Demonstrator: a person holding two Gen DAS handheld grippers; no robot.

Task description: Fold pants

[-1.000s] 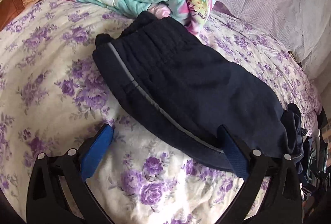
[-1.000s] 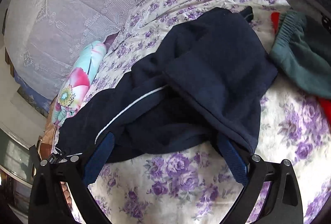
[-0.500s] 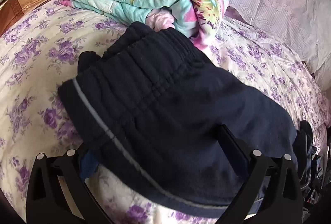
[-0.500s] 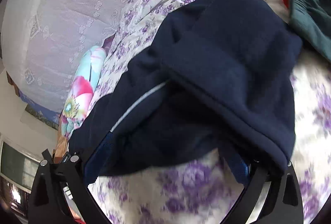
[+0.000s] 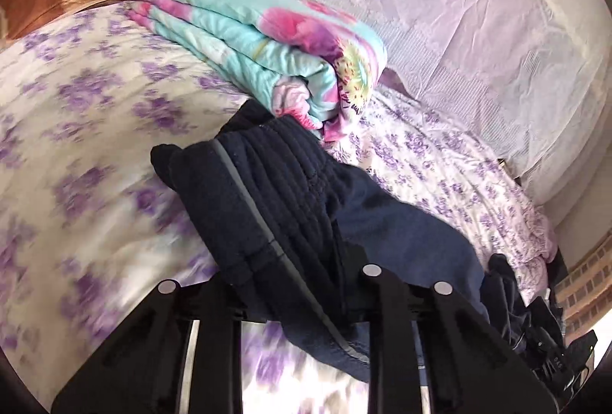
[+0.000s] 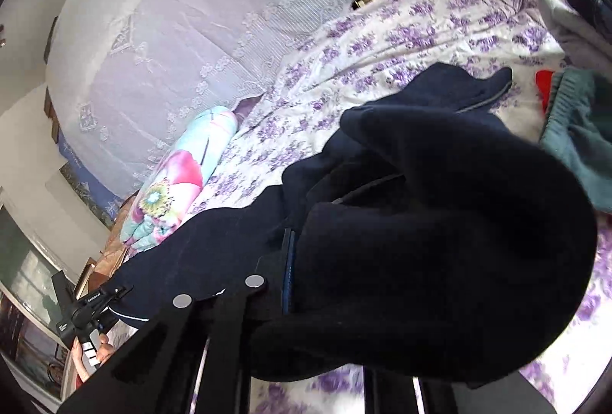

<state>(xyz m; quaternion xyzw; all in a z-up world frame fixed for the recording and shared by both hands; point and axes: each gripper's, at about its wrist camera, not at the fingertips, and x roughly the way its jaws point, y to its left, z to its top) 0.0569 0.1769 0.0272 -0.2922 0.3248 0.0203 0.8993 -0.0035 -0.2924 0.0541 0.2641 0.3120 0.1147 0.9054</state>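
Pants [image 5: 290, 207]: mid-fold, both ends gripped and raised off the bed [image 5: 76, 115].
Your left gripper [image 5: 298, 284] and right gripper [image 6: 306, 280] each have fingers clamped on navy fabric; next, lay it flat, edges aligned.

the bed [image 5: 95, 131] wears a white sheet with purple flowers. a folded floral quilt [image 5: 267, 43] lies on it ahead of the left gripper [image 5: 290, 284]. navy pants [image 5: 290, 207] partly rest on it, a teal garment [image 6: 581, 131] ahead-right of the right gripper [image 6: 344, 272].
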